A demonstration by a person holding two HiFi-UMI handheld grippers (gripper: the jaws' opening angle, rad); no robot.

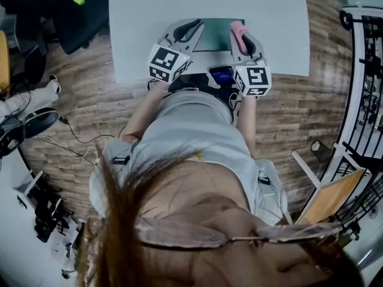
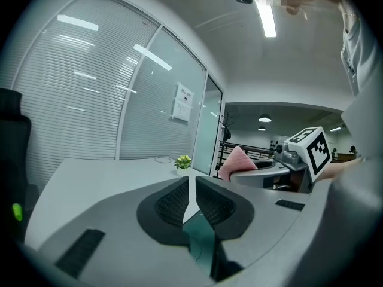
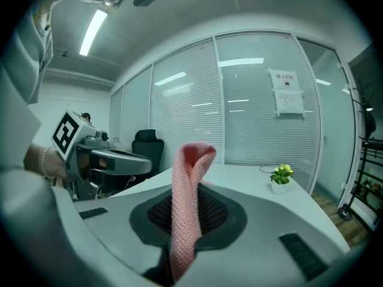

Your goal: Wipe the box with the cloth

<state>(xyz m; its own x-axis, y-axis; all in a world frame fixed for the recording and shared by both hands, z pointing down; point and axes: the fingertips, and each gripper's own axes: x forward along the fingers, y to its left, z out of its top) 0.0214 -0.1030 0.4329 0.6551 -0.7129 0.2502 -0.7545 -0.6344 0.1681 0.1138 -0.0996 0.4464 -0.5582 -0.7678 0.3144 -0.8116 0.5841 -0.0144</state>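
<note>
A flat teal box (image 1: 213, 40) lies at the near edge of the grey table (image 1: 149, 17), between my two grippers. My left gripper (image 1: 190, 28) hovers at the box's left side. Its jaws are shut with only a thin slit between the pads (image 2: 173, 202), and nothing is pinched there. The box (image 2: 200, 238) shows below that slit. My right gripper (image 1: 240, 36) is at the box's right side, shut on a pink knitted cloth (image 3: 187, 220). The cloth's folded top stands up above the jaws. From the left gripper view the cloth (image 2: 237, 160) shows level with my left gripper.
A small potted plant (image 3: 281, 175) stands on the far part of the table. A black office chair (image 3: 146, 145) sits beyond the table by a glass wall with blinds. A black metal cart (image 1: 365, 70) stands right of the table, and cables (image 1: 78, 142) lie on the wooden floor.
</note>
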